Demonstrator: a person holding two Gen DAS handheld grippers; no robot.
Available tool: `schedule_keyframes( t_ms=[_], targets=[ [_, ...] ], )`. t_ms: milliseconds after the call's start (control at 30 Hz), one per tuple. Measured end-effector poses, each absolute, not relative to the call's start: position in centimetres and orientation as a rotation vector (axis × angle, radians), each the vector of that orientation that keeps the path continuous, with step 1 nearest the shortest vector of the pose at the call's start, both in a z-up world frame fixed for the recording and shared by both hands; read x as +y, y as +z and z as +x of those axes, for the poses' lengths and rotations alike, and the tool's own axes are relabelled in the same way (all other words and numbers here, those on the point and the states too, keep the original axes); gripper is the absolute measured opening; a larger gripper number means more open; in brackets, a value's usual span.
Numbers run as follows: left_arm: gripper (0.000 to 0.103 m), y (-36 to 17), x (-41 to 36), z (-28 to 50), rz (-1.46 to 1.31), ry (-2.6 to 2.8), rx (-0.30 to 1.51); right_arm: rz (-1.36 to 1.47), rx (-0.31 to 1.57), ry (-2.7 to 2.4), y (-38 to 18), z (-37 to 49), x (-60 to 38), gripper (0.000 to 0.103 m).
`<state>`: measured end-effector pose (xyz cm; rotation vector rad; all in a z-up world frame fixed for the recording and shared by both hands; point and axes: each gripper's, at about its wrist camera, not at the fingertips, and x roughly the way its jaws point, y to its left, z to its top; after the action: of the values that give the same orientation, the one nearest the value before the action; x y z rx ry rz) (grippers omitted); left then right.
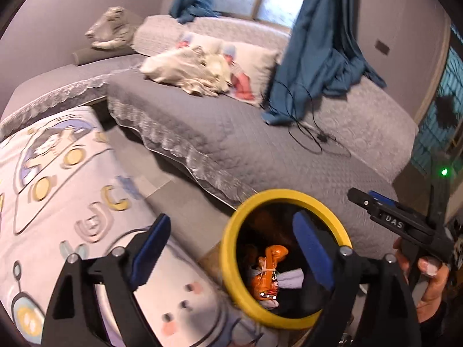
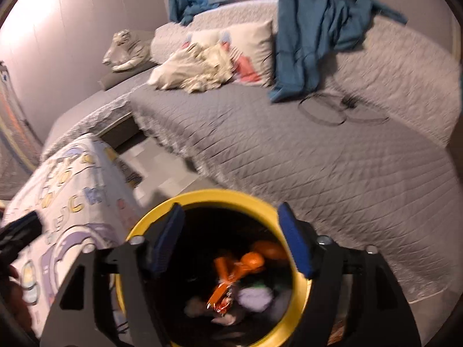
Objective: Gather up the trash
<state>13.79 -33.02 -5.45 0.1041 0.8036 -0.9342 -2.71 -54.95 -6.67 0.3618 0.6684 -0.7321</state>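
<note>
Left gripper (image 1: pixel 228 256): jaws spread wide, nothing between the pads; its right-hand finger hangs over the mouth of the bin, its left-hand finger stays outside the rim, over the printed blanket (image 1: pixel 58 173).
Right gripper (image 2: pixel 234 240): also spread and empty; both fingers sit just above the bin opening, one near each side of the rim.
Bin (image 1: pixel 231 263): round, yellow-rimmed, mouth facing up, directly below and ahead of the right gripper; from the left gripper it lies to the right of centre.
Trash in bin: an orange wrapper (image 2: pixel 228 283) lies at the bottom among pale crumpled bits, its long axis running roughly away from the right gripper; nothing is pinched by either tool.
Nearer hand: the right gripper is centred over the bin; the left is offset beside it.
Task stage: judging by empty jaws over a bin with wrappers in it, this drop looks complete.
Next target: none can be picked out for certain; the grey bed (image 2: pixel 289 159) ahead carries a cream cloth (image 2: pixel 191 72), a pillow, a black cable (image 2: pixel 324 112) and blue curtain ends.
Risk: the left gripper's inner finger could catch the rim when lifting away.
</note>
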Motion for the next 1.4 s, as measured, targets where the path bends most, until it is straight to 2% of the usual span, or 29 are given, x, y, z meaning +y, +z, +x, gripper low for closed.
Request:
schedule_keyframes(
  t_ms=[67,100,133,367,700,1033,1400],
  targets=[
    [0.090,-4.8,-30.6,14.4,0.082,-0.870,0.772,0.297,0.664,-0.795,-6.6,-2.0,-54.3,0.079],
    [0.093,-4.4,-29.1,14.8,0.075,-0.831,0.747,0.263,0.664,-0.820,-6.6,-1.6,-53.9,0.084],
    [0.095,-4.2,-27.8,15.0,0.068,-0.803,0.731,0.219,0.663,-0.852,-6.8,-0.8,-53.1,0.095],
    [0.095,-2.5,-16.9,16.0,0.004,-0.563,0.627,0.172,0.569,-0.768,-6.8,1.7,-47.6,0.095],
    [0.095,-0.7,-3.8,12.9,-0.013,-0.147,0.454,0.140,0.446,-0.502,-3.3,3.8,-35.1,0.095],
    [0.095,-1.5,-0.1,5.3,-0.006,-0.001,0.406,0.045,0.364,-0.410,-3.0,0.4,-24.5,0.095],
    [0.095,-2.1,0.8,1.8,-0.052,0.014,0.413,0.052,0.334,-0.414,-4.1,-1.6,-22.3,0.095]
  ],
)
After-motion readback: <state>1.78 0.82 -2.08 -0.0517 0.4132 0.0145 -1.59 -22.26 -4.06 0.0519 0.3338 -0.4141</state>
